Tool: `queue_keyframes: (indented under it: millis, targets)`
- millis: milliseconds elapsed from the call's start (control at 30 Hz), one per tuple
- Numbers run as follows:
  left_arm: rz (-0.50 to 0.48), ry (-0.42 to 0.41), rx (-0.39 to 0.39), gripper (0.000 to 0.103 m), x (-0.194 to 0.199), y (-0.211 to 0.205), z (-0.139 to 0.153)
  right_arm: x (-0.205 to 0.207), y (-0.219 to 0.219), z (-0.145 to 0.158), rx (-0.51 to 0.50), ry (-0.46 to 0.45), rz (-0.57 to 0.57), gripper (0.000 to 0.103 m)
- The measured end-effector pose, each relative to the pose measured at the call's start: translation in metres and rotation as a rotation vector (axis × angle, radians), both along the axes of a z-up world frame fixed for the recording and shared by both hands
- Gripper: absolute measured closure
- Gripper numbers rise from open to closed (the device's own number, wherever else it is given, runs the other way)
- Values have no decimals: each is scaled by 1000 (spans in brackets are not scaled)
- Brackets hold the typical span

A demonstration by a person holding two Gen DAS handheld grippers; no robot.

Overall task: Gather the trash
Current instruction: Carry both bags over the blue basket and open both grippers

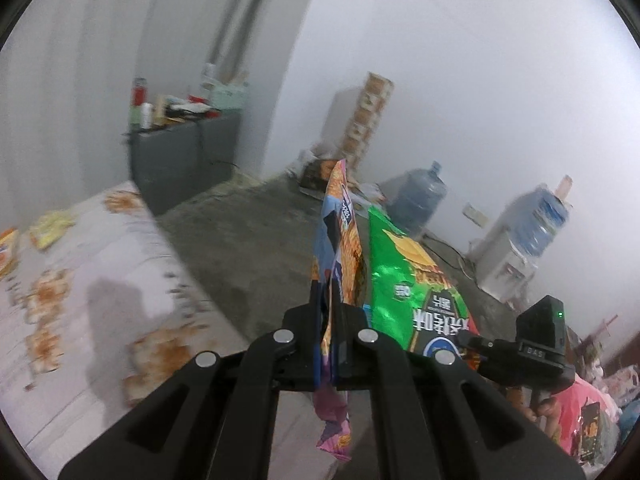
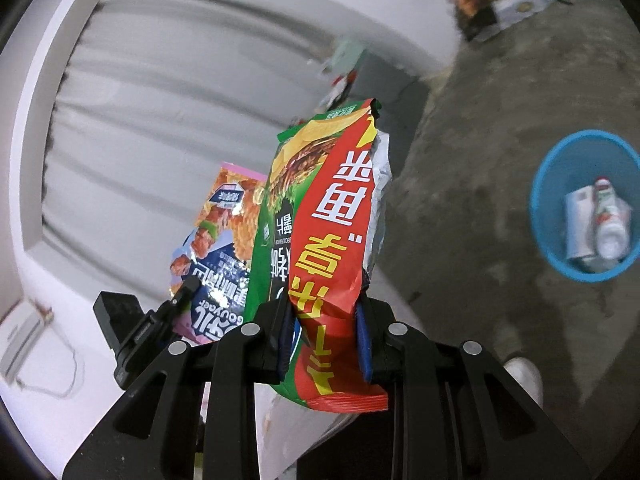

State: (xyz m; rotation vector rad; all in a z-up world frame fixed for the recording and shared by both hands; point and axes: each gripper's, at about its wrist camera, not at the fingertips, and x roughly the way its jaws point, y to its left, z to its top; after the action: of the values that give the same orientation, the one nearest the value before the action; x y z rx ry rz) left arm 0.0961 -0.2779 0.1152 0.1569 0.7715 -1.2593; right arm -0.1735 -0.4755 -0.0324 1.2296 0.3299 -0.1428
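Observation:
My left gripper point(image 1: 329, 312) is shut on a thin orange and blue snack bag point(image 1: 343, 248), which stands up between the jaws and hangs out pink below them. My right gripper point(image 2: 326, 316) is shut on a crumpled green and red chip bag point(image 2: 332, 240). Each view shows the other hand's load: the green and red chip bag point(image 1: 408, 280) sits right of the left jaws, and the orange and blue snack bag point(image 2: 218, 240) sits left of the right jaws. A blue bin point(image 2: 586, 204) stands on the floor at the right, with a white bottle point(image 2: 610, 220) and paper inside.
A bed with a patterned sheet point(image 1: 92, 300) lies at the left, with more wrappers point(image 1: 50, 228) near its far end. A dark cabinet point(image 1: 184, 160) with clutter, water jugs point(image 1: 420, 196), a dispenser point(image 1: 520, 240) and boxes point(image 2: 500, 4) line the wall across the concrete floor. A shoe point(image 2: 524, 376) shows.

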Motion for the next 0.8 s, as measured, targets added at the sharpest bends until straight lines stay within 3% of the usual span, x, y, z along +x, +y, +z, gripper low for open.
queue_keyframes:
  millis: [233,600,700,800]
  targets:
    - [-70,50,52,101,-13,-61,-33,-27,-30,-43,95,50,-130,79]
    - [-92,100,113,101,-4,-90,-66,-50,-75,-138,306,220,-289,79]
    - [-96,109,130,101,-1,-97,-72,-33,-89,-172,352,312,-321,79]
    - [-105,112,150,101,-2,-106,-79,-27,-103,-199,331,424,-355,79]
